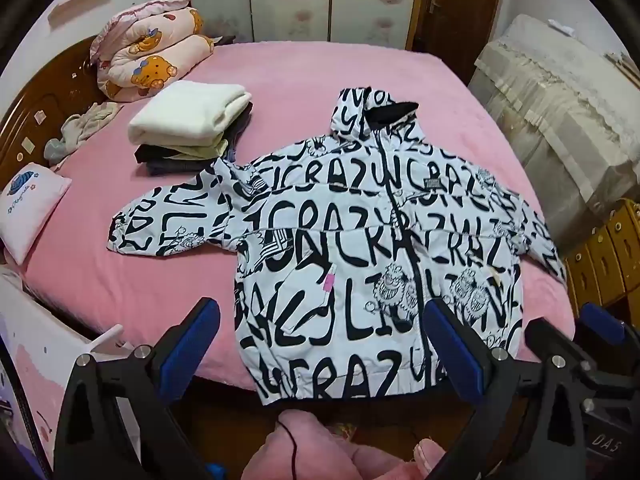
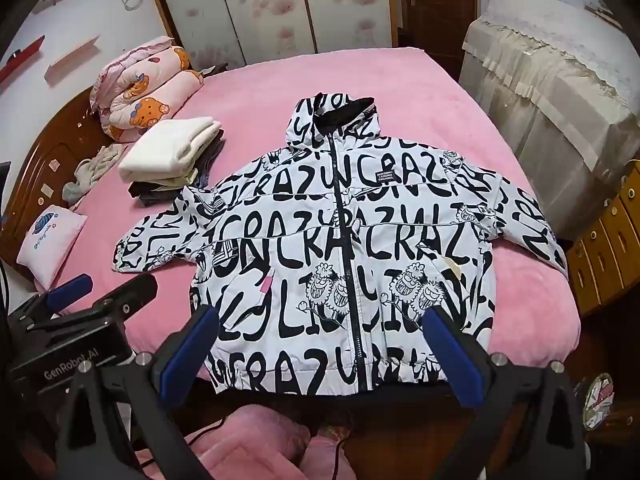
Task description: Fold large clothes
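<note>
A white hooded jacket (image 1: 360, 240) with black lettering lies flat, front up and zipped, on the pink bed (image 1: 120, 280); it also shows in the right wrist view (image 2: 340, 248). Both sleeves are spread out sideways; its hem lies at the bed's near edge. My left gripper (image 1: 322, 336) is open and empty, held above the hem. My right gripper (image 2: 320, 344) is open and empty, also above the hem. The right gripper shows at the right edge of the left wrist view (image 1: 592, 336), and the left gripper shows at the left of the right wrist view (image 2: 100, 292).
A stack of folded clothes (image 1: 192, 124) with a white one on top sits left of the jacket. A rolled pink quilt (image 1: 152, 64) and a small pillow (image 1: 32, 208) lie by the wooden headboard. A covered cabinet (image 1: 560, 120) stands at the right.
</note>
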`<state>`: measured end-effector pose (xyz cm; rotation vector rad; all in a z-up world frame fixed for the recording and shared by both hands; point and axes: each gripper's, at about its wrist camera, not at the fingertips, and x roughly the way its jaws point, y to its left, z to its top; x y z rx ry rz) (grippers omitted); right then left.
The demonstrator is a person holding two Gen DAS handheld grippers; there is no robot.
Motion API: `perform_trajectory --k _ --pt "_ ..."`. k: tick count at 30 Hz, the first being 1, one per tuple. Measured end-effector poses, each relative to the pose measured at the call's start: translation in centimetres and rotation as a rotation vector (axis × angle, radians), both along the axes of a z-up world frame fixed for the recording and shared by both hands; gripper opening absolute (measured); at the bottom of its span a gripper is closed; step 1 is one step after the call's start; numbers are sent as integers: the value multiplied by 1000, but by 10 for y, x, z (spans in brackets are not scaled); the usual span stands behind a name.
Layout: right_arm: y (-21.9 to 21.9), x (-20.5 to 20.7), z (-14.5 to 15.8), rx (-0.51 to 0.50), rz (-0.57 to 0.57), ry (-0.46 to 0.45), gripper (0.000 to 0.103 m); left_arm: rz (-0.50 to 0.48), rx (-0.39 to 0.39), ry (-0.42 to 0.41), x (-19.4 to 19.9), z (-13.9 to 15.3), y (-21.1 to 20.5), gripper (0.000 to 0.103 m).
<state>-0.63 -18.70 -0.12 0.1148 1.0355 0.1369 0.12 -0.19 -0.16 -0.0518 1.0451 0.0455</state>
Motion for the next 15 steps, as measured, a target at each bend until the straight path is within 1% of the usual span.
perform_trajectory --k 3,4,5,6,12,15 --pt "1 1 1 1 -9 -4 102 -9 11 9 1 -1 -1 101" --pt "0 -3 1 8 -11 -17 102 5 15 -1 -1 -2 -4 101" --pt "0 -4 1 8 -14 -16 102 4 16 0 -1 -2 -5 101" --pt "0 -4 1 9 -17 -14 102 4 -8 -2 -1 0 3 101" --pt "-4 -5 2 11 -24 4 102 -4 -12 -11 -10 -4 5 101" --pt "-5 -2 0 9 -23 17 102 1 -6 -8 -9 -7 -2 101"
